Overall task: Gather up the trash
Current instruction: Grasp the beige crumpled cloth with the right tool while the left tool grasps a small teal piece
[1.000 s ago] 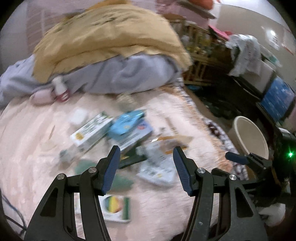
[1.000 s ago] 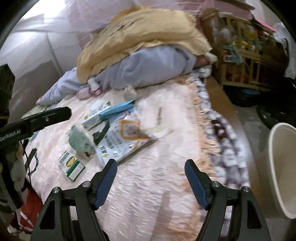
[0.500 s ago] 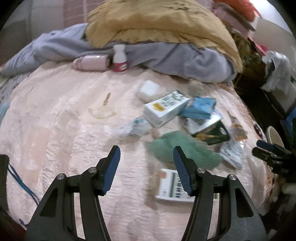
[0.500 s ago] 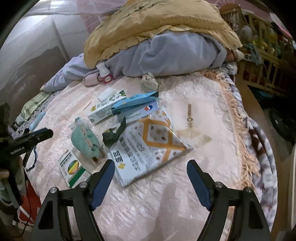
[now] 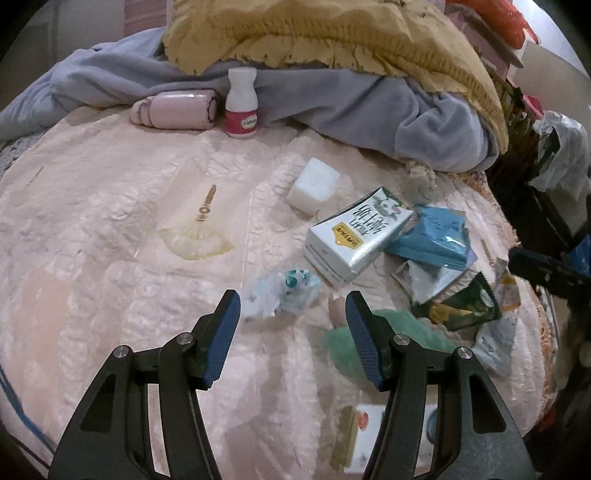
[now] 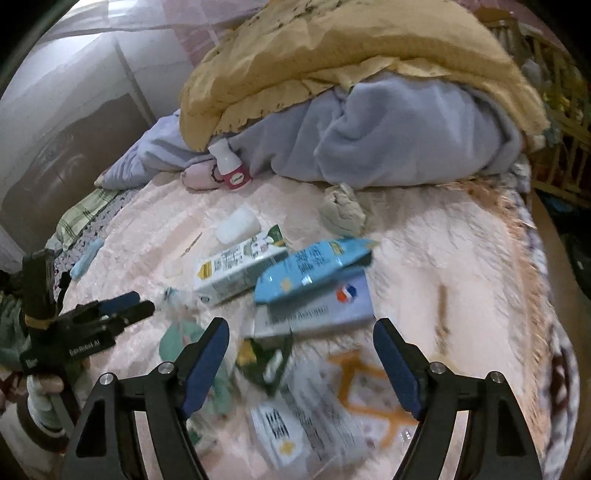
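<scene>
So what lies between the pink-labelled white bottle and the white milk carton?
In the left wrist view, a white foam block sits between bottle and carton.

A pale pink quilted bedspread covers the bed, with a gold fan motif stitched into it. At the far side, a mustard-yellow blanket lies heaped on a grey-lilac fleece blanket. A white bottle with a pink label stands upright against the fleece, just beside a rolled pink pouch. From the right view, a wooden rack stands past the bed's fringed edge.
</scene>
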Action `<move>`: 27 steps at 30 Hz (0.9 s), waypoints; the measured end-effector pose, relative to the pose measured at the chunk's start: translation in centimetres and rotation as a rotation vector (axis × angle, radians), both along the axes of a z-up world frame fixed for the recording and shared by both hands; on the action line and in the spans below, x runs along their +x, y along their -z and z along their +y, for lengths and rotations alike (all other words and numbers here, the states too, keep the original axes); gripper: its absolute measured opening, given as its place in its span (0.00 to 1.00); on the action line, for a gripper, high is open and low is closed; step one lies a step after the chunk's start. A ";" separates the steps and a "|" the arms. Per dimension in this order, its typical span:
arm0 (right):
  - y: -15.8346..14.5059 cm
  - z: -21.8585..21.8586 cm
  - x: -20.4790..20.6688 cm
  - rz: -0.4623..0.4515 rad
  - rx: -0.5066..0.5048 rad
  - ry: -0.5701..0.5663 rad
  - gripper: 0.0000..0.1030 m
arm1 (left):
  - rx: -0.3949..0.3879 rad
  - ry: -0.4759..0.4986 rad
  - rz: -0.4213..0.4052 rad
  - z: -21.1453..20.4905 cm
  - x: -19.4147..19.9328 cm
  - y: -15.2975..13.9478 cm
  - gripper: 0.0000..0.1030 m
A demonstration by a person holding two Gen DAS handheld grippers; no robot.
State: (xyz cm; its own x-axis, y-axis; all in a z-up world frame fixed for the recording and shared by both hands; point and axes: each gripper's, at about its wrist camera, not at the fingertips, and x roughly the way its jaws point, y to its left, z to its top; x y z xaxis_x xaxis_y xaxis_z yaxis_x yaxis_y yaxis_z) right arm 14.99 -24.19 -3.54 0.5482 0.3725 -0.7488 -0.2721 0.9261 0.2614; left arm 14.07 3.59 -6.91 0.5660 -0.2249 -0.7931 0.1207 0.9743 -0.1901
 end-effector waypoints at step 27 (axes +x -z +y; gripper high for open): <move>2.2 1.3 12.6 -0.009 -0.114 -0.031 0.21 | -0.078 0.068 0.066 0.0 2.6 2.0 0.09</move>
State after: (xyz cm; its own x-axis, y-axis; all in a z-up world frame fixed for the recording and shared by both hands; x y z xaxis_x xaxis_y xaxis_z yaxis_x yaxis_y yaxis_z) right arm 27.57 -22.91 -5.72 0.5445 0.3024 -0.7823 -0.3032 0.9406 0.1526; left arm 16.68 3.61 -8.95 0.4950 -0.3236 -0.8064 0.1704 0.9462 -0.2750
